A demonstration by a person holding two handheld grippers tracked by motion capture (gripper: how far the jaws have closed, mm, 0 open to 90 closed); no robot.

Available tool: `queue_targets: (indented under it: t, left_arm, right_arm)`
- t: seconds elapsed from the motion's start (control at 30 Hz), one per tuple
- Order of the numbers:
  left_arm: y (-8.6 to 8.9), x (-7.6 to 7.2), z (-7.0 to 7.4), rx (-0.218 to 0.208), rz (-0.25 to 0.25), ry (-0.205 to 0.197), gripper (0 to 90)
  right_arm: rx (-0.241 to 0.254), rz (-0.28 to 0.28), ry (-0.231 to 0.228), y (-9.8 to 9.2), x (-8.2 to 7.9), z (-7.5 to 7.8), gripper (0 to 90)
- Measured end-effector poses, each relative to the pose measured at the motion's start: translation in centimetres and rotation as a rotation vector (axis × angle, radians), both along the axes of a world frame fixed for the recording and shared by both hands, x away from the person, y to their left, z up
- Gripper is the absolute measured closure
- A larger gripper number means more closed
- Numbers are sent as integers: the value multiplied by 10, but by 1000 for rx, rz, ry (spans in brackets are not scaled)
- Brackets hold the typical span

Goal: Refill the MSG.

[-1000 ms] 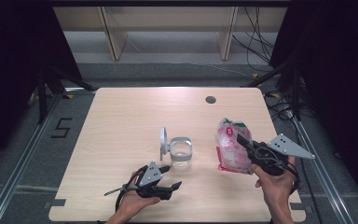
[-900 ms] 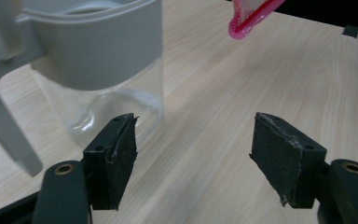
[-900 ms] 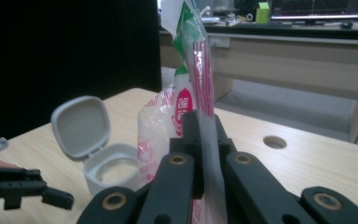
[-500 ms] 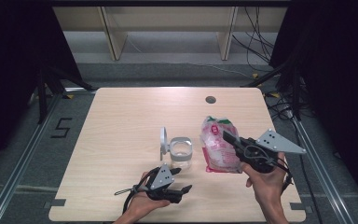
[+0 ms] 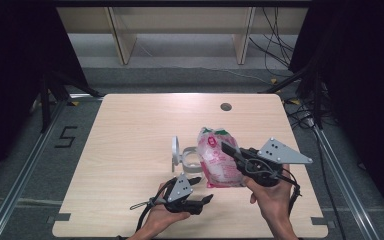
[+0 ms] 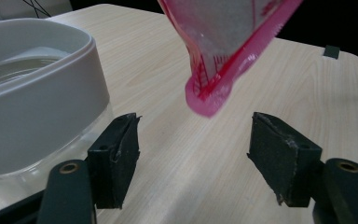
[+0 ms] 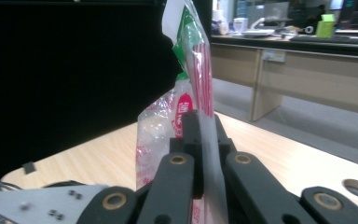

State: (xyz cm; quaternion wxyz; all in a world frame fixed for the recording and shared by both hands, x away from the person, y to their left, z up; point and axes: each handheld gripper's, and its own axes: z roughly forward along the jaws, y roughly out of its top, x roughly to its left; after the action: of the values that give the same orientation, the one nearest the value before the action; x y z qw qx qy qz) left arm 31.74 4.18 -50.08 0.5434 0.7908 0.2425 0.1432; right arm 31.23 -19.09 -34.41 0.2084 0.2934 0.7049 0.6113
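My right gripper (image 5: 228, 148) is shut on a clear bag with pink and green print (image 5: 214, 162), pinching it near one edge and holding it above the table. In the right gripper view the jaws (image 7: 200, 135) press flat on the bag (image 7: 186, 60). Just left of the bag a clear container with a grey rim (image 5: 189, 157) stands with its lid (image 5: 174, 150) flipped up. Near the front edge my left gripper (image 5: 202, 190) lies low and open. Its view has the bag's pink bottom corner (image 6: 214, 79) hanging above its open jaws (image 6: 196, 161), with the container (image 6: 32, 93) at left.
The wooden table (image 5: 130, 130) has a round cable hole (image 5: 225, 106) at the back right. Metal rails run along both sides, and a "5" marks the floor (image 5: 66, 136) at left. Wooden shelving and cables lie beyond the far edge.
My right gripper has carried the bag leftward and a little upward, close to the container. My left gripper has moved right along the front edge, toward the bag's underside.
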Motion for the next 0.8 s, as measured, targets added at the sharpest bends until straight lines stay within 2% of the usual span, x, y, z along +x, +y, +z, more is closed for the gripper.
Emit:
queue_targets:
  t: [0.03,0.07,0.1,0.17,0.2,0.23,0.3,0.33,0.37,0.4,0.43,0.47,0.5,0.53,0.57,0.67,0.77,0.8]
  left_arm:
    - [-1,0,0,1,13,-9,331]
    - [-1,0,0,23,11,-17,341]
    - [-2,0,0,25,3,-27,358]
    - [-4,-1,-1,13,0,-38,408]
    - [-5,-2,0,12,-8,-56,465]
    - [-6,-2,-1,-2,-10,-63,481]
    - [-7,-2,-1,4,-14,-76,574]
    - [-10,-1,-2,-8,-13,-89,615]
    - [-10,-1,-2,-8,-13,-89,626]
    - [-13,0,-3,5,8,-109,650]
    - [-14,1,-4,0,14,-126,671]
    - [-16,1,-4,3,30,-126,697]
    - [-16,1,-4,3,30,-126,722]
    - [-19,1,-5,-10,42,-115,736]
    - [-22,3,-4,-2,46,-123,745]
    - [-29,4,-4,-12,58,-98,772]
    - [-33,6,-3,-15,55,-87,777]
    - [-35,6,0,2,71,-88,780]
  right_arm:
    - [-1,19,-20,3,1,0,900]
    - [-4,21,-10,5,0,0,900]
    - [-9,37,-2,7,-1,0,900]
    - [6,33,3,11,-2,-1,900]
    - [-3,44,-5,13,0,-2,900]
    - [-8,48,0,14,0,-3,900]
    - [-11,47,8,16,-1,-3,900]
    - [-14,46,3,18,1,-5,900]
    - [-14,46,3,18,1,-5,900]
    - [-33,24,-10,17,4,-5,900]
    - [-40,17,-22,17,5,-5,900]
    - [-23,20,-2,17,7,-5,900]
    - [-21,9,-5,16,9,-5,900]
    - [-12,5,13,15,10,-5,900]
    - [-9,-2,16,15,11,-6,900]
    - [-8,-19,10,13,19,-5,900]
    - [0,-30,31,12,21,-5,900]
    - [5,-38,25,12,26,-4,900]
